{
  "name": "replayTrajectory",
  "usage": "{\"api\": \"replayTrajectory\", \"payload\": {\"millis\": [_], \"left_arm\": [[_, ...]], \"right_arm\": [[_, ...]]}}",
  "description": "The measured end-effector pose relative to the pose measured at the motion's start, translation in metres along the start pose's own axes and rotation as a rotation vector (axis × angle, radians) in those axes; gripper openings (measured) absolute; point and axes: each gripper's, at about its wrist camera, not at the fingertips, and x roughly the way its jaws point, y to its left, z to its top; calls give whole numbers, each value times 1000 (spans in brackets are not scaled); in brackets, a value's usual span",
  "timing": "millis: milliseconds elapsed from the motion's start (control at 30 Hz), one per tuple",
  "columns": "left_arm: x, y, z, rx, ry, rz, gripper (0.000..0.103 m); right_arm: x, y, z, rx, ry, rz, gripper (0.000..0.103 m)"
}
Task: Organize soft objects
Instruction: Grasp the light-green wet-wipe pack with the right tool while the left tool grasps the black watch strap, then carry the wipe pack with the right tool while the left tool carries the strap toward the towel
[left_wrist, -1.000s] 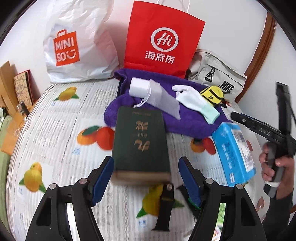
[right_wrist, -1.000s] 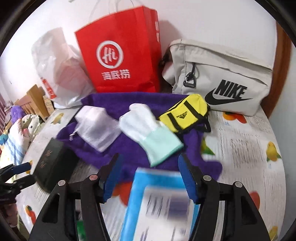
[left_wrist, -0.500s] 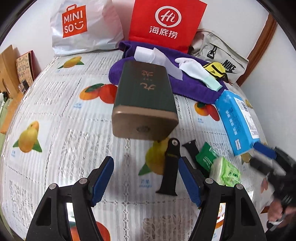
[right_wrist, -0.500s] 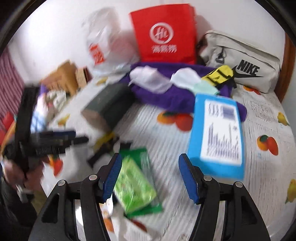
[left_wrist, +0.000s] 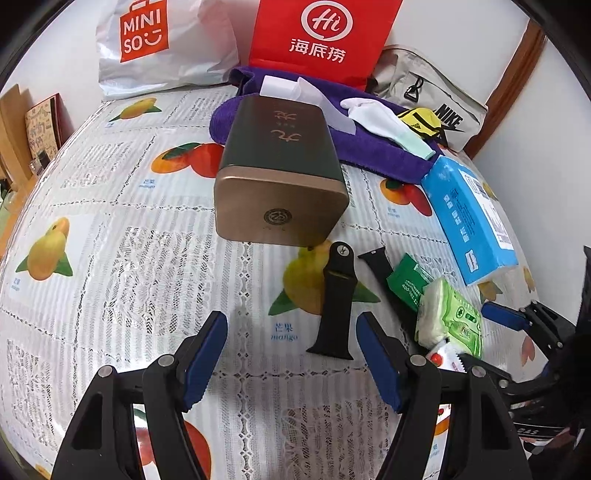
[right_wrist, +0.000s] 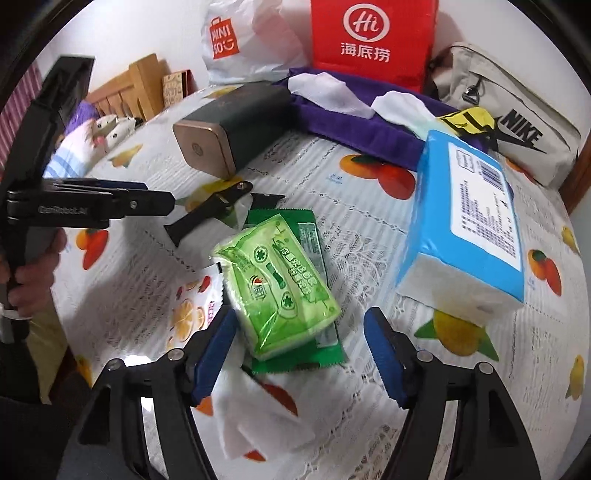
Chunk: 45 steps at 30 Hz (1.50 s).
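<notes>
Apparently the sorting is barely getting under way: nothing is being held, and the soft things are lying scattered over the fruit-print worktop (left_wrist: 110, 229). The left gripper (left_wrist: 291, 354) is hovering low in the left wrist view with its jaws spread wide and empty, pointing toward a black strap (left_wrist: 336, 306) and a dark tin with a bronze end (left_wrist: 280, 173). The right gripper (right_wrist: 299, 350) is likewise hanging with its jaws apart, and a green tissue pack (right_wrist: 277, 284) is sitting just ahead of them in the middle of the right wrist view, resting on a darker green sachet (right_wrist: 314, 240); no blue pad is touching it yet. My guess is that pack is the next thing to be taken.

The pack is looking plump and crinkly in its shiny wrapper, so it should squash a little under a squeeze. A bigger blue tissue pack (right_wrist: 469, 225) is lying to its right. Toward the top of the frame a purple towel (right_wrist: 369, 125) is lying rumpled, carrying a white glove (right_wrist: 402, 107), a pale pouch (right_wrist: 325, 88) and a small yellow bag (right_wrist: 469, 120). All of these seem left to tidy.
</notes>
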Motion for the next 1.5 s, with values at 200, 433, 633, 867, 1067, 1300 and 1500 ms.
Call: {"api": "replayTrajectory", "payload": {"millis": [200, 433, 633, 867, 1067, 1300, 1500], "left_arm": [[3, -2, -1, 22, 9, 20, 71], [17, -13, 0, 77, 2, 56, 71], [33, -41, -2, 223, -21, 134, 71], [31, -50, -5, 268, -77, 96, 31], [27, -47, -7, 242, -80, 70, 22], [28, -54, -10, 255, -90, 100, 23], [25, -51, -9, 236, -71, 102, 20]], "right_arm": [[16, 3, 9, -14, -6, 23, 76], [19, 3, 14, -22, -70, 35, 52], [-15, -6, 6, 18, -159, 1, 52], [-39, -41, -26, 127, -177, -59, 52], [-43, -58, -53, 178, -156, -103, 52], [-23, -80, -69, 275, -132, -84, 52], [-11, -85, -51, 273, -186, -26, 51]]}}
